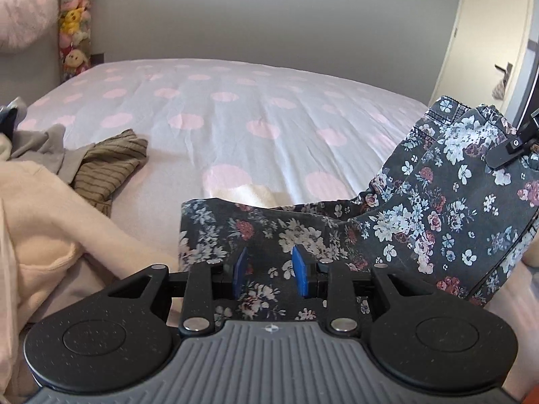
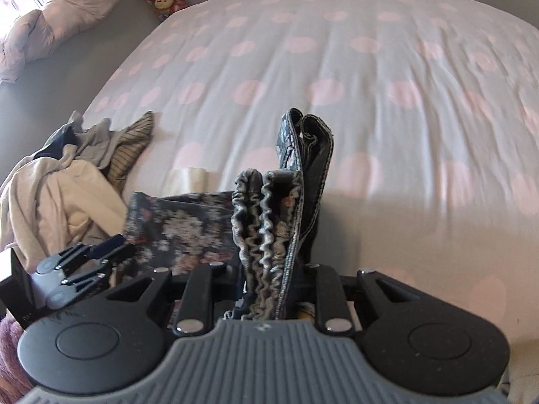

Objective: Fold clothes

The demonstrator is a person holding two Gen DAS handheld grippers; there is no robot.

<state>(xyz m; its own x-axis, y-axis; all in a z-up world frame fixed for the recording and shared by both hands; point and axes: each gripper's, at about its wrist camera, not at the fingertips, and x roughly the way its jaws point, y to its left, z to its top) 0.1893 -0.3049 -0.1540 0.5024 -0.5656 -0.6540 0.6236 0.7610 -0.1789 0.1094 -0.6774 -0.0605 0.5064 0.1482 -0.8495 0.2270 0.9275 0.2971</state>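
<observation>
Dark floral trousers (image 1: 421, 208) lie across the near side of the bed, their waist end lifted at the right. My right gripper (image 2: 273, 269) is shut on the bunched elastic waistband (image 2: 266, 222), which stands up between its fingers and hides the pads. In the left wrist view the right gripper (image 1: 505, 151) shows as a black tip at the raised waist. My left gripper (image 1: 271, 266) is open, its blue pads (image 1: 240, 269) apart just above the flat leg end of the trousers. In the right wrist view the left gripper (image 2: 111, 249) sits at the floral cloth's (image 2: 182, 225) left edge.
A polka-dot sheet (image 1: 235, 107) covers the bed. A heap at the left holds a cream garment (image 1: 43, 208), a grey one (image 1: 43, 148) and an olive striped one (image 1: 107, 165). A small white cloth (image 1: 249, 193) lies behind the trousers. Plush toys (image 1: 75, 23) and a door (image 1: 488, 33) stand beyond.
</observation>
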